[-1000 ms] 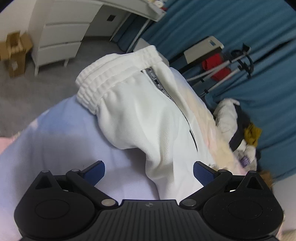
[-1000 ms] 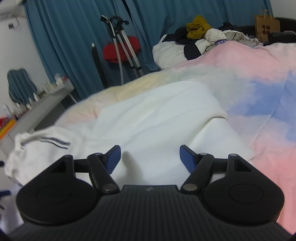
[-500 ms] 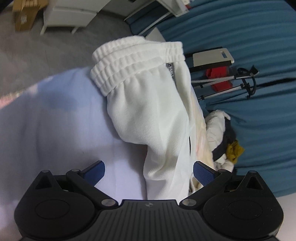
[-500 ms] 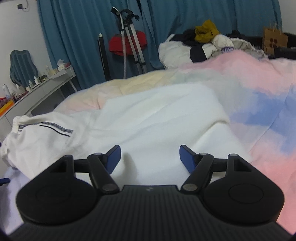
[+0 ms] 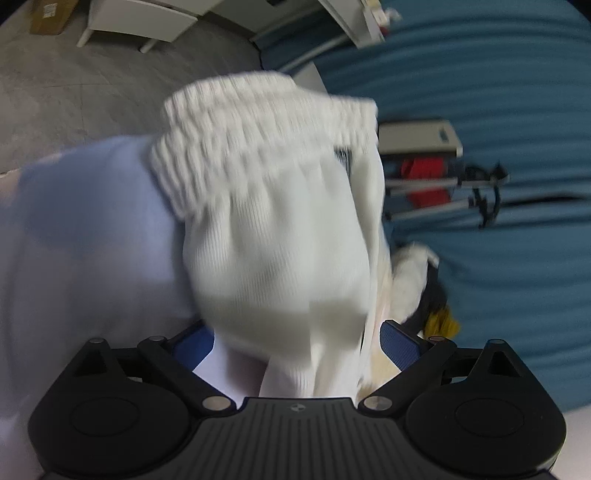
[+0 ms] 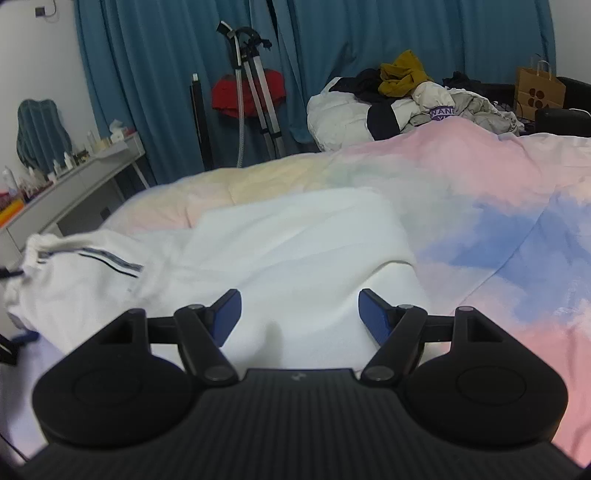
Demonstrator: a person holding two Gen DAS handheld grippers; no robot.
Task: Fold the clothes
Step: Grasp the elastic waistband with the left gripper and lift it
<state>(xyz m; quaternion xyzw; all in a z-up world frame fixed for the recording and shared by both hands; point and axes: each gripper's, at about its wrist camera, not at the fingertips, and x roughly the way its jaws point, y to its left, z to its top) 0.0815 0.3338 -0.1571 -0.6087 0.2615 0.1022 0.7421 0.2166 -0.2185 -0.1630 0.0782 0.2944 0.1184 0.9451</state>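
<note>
White trousers (image 5: 280,229) with a ribbed elastic waistband (image 5: 258,114) lie on a pastel duvet (image 5: 74,229). My left gripper (image 5: 297,339) is open, and the bunched cloth just below the waistband reaches in between its blue fingers. This view is blurred. In the right wrist view the same trousers (image 6: 295,236) spread flat across the duvet (image 6: 498,206), with the waistband end (image 6: 40,243) at the far left by the bed's edge. My right gripper (image 6: 299,306) is open and hovers low over the white cloth, nothing between its fingers.
A heap of clothes (image 6: 399,92) sits at the far end of the bed, with a brown paper bag (image 6: 539,88) behind. A tripod (image 6: 251,81) stands against blue curtains. A cluttered desk (image 6: 74,173) is on the left. Grey floor (image 5: 74,85) and white drawers (image 5: 147,18) lie beyond the bed.
My left gripper has closed in on the waistband end, and the cloth now lies between its open fingers. The right gripper has hardly shifted and stays open.
</note>
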